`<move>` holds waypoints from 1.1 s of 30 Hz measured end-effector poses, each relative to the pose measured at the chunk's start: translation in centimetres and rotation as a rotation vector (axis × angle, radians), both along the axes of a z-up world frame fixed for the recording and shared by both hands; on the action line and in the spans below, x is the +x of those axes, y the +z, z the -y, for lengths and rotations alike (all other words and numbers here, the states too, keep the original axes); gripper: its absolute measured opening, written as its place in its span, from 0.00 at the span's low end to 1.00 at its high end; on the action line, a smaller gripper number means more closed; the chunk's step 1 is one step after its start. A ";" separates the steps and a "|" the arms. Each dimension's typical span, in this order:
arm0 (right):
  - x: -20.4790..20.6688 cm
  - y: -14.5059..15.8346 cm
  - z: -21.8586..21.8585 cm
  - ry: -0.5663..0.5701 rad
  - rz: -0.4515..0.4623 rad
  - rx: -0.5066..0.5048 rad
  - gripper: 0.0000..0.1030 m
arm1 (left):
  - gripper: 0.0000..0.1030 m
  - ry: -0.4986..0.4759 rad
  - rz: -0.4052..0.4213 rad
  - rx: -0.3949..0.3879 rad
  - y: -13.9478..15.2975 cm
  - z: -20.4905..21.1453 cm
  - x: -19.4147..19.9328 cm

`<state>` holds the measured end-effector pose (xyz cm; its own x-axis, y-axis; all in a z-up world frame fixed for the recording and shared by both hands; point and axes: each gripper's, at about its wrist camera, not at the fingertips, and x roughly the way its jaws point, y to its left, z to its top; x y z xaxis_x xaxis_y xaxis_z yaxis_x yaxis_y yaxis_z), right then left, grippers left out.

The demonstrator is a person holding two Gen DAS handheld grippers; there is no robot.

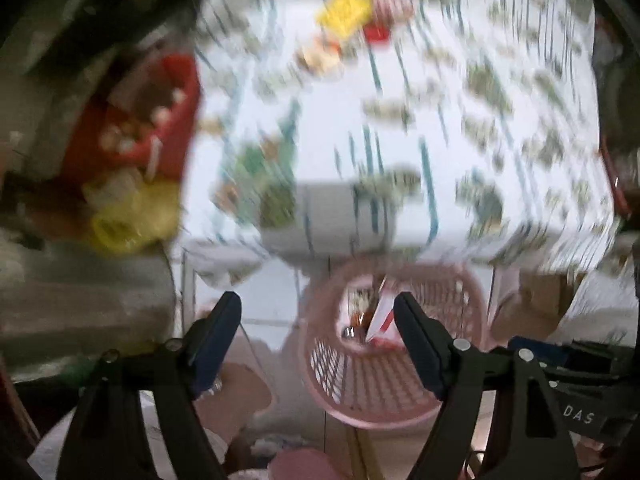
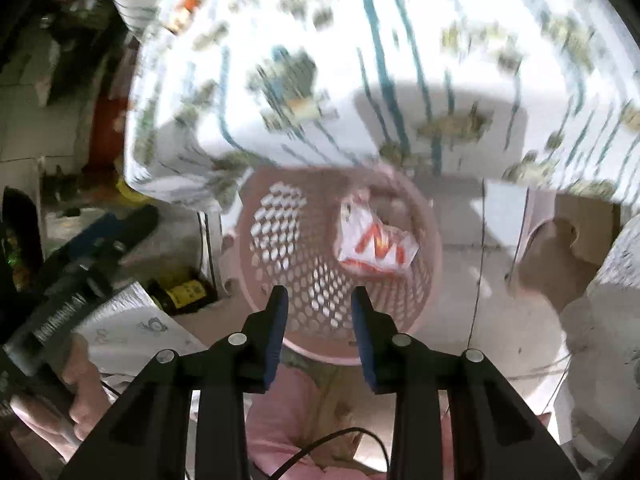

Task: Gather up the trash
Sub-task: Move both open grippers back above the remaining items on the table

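Step in hand: I am judging this as the drop at the basket, with more trash waiting on the tabletop.
Left tongs [image 1: 318, 332]: I am seeing them spread wide at the bottom of the left view, nothing between the pads.
Right tongs [image 2: 319, 322]: I am seeing them part open at the bottom centre of the right view, gripping nothing.
Basket [image 2: 280, 248]: pink, perforated, sitting on the floor below the tabletop edge, centre of both views.
Wrapper [image 2: 374, 246]: white with red marks, lying inside the basket, right of centre in the right view, clear of both tongs.
Tabletop [image 1: 460, 140]: covered by a patterned cloth, filling the upper half of the left view, heavily blurred.
Remaining trash [image 1: 344, 14]: yellow and red pieces near the top centre of the left view; I cannot tell what they are.
Doing it well: I am keeping both tongs open and lifting them clear of the basket rim before swinging up.
Caution: I am slowing down, since the blur is hiding the tabletop items and a fast reach could knock them off.
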<state>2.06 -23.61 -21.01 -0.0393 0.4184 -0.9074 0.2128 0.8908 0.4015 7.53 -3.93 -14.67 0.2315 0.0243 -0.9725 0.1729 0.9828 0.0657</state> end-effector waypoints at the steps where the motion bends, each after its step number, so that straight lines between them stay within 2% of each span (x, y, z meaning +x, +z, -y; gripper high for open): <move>1: 0.2 1.2 0.0 0.012 0.043 -0.018 0.34 | 0.74 0.009 0.043 -0.008 1.3 -0.3 0.1; 3: 0.7 3.3 -0.2 0.032 0.128 -0.063 0.34 | 0.74 0.015 0.113 -0.029 3.6 -0.7 0.1; 6: 1.3 6.6 -0.6 0.060 0.274 -0.145 0.34 | 0.79 0.028 0.263 -0.035 7.4 -1.2 -0.1; 10: 1.6 9.6 -1.2 0.092 0.432 -0.283 0.34 | 0.86 0.060 0.353 -0.079 10.3 -2.0 0.4; 12: 1.7 10.1 -0.9 0.090 0.466 -0.315 0.34 | 0.87 0.053 0.390 -0.088 11.2 -2.0 0.4; 15: 2.0 10.9 -0.5 0.065 0.492 -0.327 0.34 | 0.91 0.029 0.469 -0.052 12.2 -1.3 0.5; 18: 2.1 11.4 -0.2 0.053 0.516 -0.334 0.34 | 0.95 0.035 0.563 -0.129 13.7 -1.6 -0.1; 19: 2.0 11.6 -0.2 0.051 0.530 -0.348 0.34 | 1.00 0.049 0.621 -0.165 14.7 -1.9 -0.6; 20: 1.8 11.8 -0.2 0.052 0.549 -0.365 0.34 | 1.00 0.054 0.664 -0.182 15.6 -2.1 -1.0; 24: 1.7 12.9 -0.1 0.047 0.597 -0.394 0.34 | 1.00 0.065 0.816 -0.183 18.1 -2.6 -2.3; 28: 1.7 13.2 0.3 0.035 0.597 -0.394 0.34 | 1.00 0.081 0.867 -0.152 19.1 -2.7 -2.5; 31: 1.9 14.4 0.5 0.026 0.624 -0.416 0.34 | 1.00 0.056 0.807 -0.203 19.9 -2.8 -0.9; 33: 2.2 15.9 0.6 0.037 0.655 -0.425 0.34 | 1.00 0.055 0.780 -0.205 20.6 -2.6 0.1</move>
<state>4.28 -24.18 -5.14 0.5528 0.0389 -0.8324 0.0168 0.9982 0.0578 7.59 -1.36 5.89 0.8488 -0.1061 -0.5179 0.1028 0.9941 -0.0352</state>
